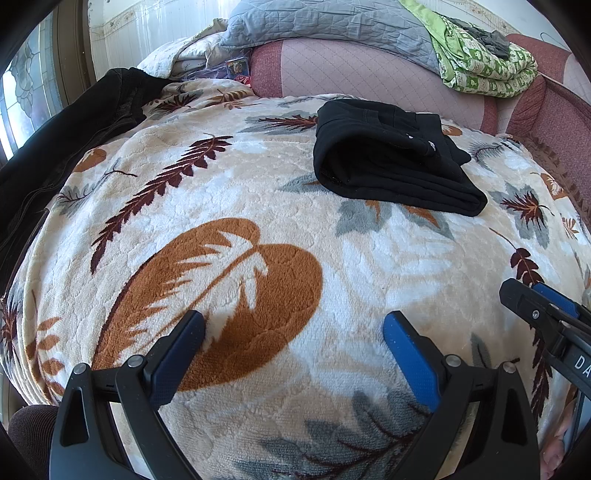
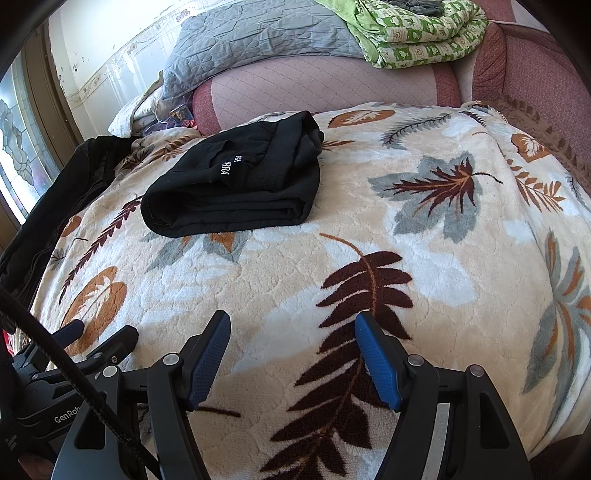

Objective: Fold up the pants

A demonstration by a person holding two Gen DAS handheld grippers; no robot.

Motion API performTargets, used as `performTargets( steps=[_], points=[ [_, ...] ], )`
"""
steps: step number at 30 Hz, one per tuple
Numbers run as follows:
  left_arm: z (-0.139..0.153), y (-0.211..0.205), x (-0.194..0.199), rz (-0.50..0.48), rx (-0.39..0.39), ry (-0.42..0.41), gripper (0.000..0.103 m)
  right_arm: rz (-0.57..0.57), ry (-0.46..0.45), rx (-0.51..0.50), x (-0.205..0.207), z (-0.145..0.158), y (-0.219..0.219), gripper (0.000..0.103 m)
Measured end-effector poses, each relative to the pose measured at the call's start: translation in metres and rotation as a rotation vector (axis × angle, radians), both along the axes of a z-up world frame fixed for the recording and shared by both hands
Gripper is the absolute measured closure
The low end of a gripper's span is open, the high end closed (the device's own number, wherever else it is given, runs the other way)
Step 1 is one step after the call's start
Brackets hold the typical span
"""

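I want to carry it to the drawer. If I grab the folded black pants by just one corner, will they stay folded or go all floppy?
Probably floppy. The folded black fabric pants are soft stacked layers with a loose rounded fold, so lifting one corner would likely let them unfold. They look light enough to lift. On the fuzzy leaf-patterned blanket, pushing would probably bunch them rather than slide them.

Leaf-print fleece blanket covers the bed in front of me. Behind it a pink quilted headboard, grey quilt and green bedding piled on top. Patterned-glass window left, bright daylight.
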State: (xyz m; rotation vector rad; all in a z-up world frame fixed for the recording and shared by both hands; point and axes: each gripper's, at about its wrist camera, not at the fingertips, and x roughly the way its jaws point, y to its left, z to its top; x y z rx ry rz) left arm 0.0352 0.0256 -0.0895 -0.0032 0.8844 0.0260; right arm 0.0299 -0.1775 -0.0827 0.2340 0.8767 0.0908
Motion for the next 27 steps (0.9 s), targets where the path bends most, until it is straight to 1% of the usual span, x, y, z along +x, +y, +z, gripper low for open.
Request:
performTargets(
  steps=[22,27],
  points=[
    [0.0002,0.0004,-0.0005,0.0,-0.001,-0.001,0.006,0.0,0.0,-0.004,-0.0004,0.0,0.0011,0.027],
    [0.0019,0.0014,-0.0004,0.004,-0.017,-0.005,0.006,0.0,0.0,-0.003,-0.0007,0.0001,0.0012,0.027]
  ],
)
